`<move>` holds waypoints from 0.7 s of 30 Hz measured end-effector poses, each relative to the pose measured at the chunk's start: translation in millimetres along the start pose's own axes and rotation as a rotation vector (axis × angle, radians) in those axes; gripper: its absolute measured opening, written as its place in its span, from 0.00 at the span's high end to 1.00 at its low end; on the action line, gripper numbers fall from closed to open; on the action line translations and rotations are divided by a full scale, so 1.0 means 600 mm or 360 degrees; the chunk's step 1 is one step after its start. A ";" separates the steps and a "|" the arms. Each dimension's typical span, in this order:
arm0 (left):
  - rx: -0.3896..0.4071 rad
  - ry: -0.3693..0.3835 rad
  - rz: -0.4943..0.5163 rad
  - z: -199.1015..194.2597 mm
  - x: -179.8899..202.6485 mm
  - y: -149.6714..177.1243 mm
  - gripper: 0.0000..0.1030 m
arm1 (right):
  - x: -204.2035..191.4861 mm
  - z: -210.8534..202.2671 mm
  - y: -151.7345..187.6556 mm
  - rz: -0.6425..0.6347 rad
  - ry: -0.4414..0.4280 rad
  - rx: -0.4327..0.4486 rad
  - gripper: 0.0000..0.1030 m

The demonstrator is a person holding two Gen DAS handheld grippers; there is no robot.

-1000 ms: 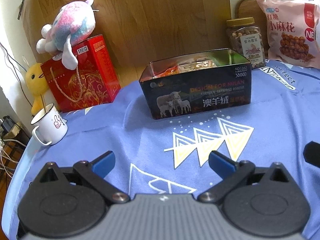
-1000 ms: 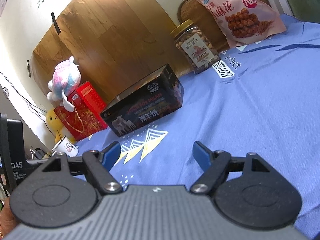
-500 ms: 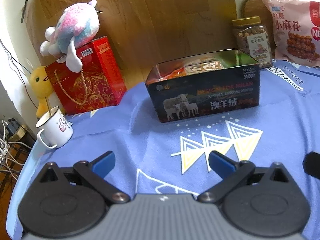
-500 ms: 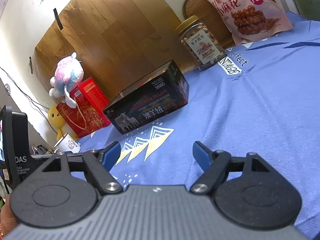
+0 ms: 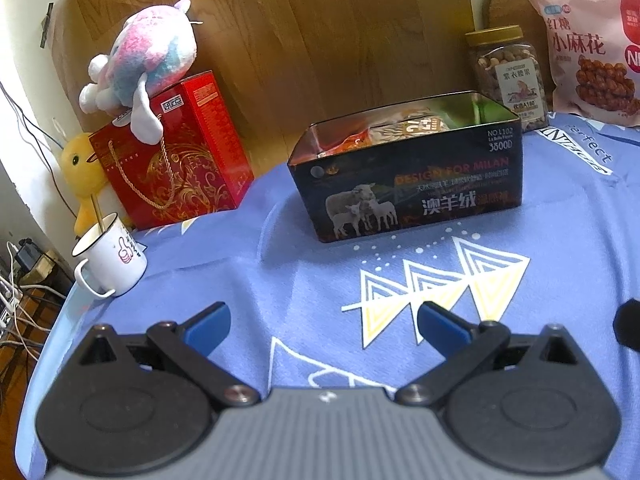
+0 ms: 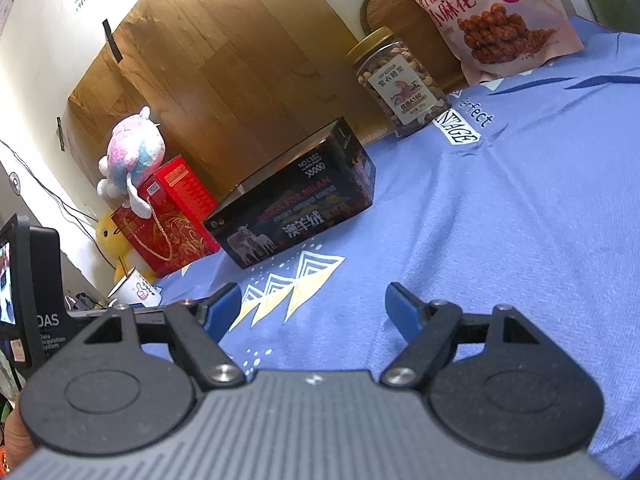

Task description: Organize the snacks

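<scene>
A black open tin box [image 5: 412, 196] with sheep on its front stands on the blue cloth, with snack packets [image 5: 404, 130] inside. It also shows in the right wrist view [image 6: 296, 216]. A jar of nuts [image 5: 508, 76] [image 6: 400, 80] and a pink bag of twisted snacks [image 5: 592, 52] [image 6: 488, 20] stand behind it at the right. My left gripper [image 5: 322, 326] is open and empty, well in front of the box. My right gripper [image 6: 314, 310] is open and empty, over the cloth to the box's right front.
A red gift box [image 5: 176, 156] with a plush toy [image 5: 140, 60] on top stands at the back left, beside a yellow duck [image 5: 82, 168] and a white mug [image 5: 110, 260]. A wooden board [image 5: 320, 32] leans behind. The table edge and cables [image 5: 16, 300] lie left.
Both grippers have drawn back slightly and shifted; the box appears a little further right in the left view. Both jaws stay open and empty.
</scene>
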State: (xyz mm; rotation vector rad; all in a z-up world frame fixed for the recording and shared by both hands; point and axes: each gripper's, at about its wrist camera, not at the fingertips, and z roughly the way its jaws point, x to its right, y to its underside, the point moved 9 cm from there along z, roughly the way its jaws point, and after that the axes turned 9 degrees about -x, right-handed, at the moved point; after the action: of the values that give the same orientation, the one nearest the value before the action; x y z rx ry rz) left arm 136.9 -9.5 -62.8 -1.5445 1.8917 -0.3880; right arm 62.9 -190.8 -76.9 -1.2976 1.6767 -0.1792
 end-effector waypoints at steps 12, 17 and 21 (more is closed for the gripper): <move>0.0032 -0.0055 0.0014 -0.004 -0.001 -0.002 0.00 | 0.005 -0.001 0.001 0.0011 -0.0005 0.0002 0.21; 0.0038 -0.0066 0.0010 -0.005 -0.004 -0.002 0.00 | 0.004 -0.001 0.001 0.0008 -0.0004 0.0001 0.21; 0.0042 -0.0067 0.0004 -0.007 -0.007 -0.002 0.00 | 0.003 -0.001 0.002 0.0002 -0.0006 0.0000 0.21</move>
State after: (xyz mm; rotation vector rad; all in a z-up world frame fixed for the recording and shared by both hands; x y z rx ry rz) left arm 135.8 -6.6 -57.8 -1.5211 1.8491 -0.3746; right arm 62.0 -191.8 -78.2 -1.2959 1.6748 -0.1760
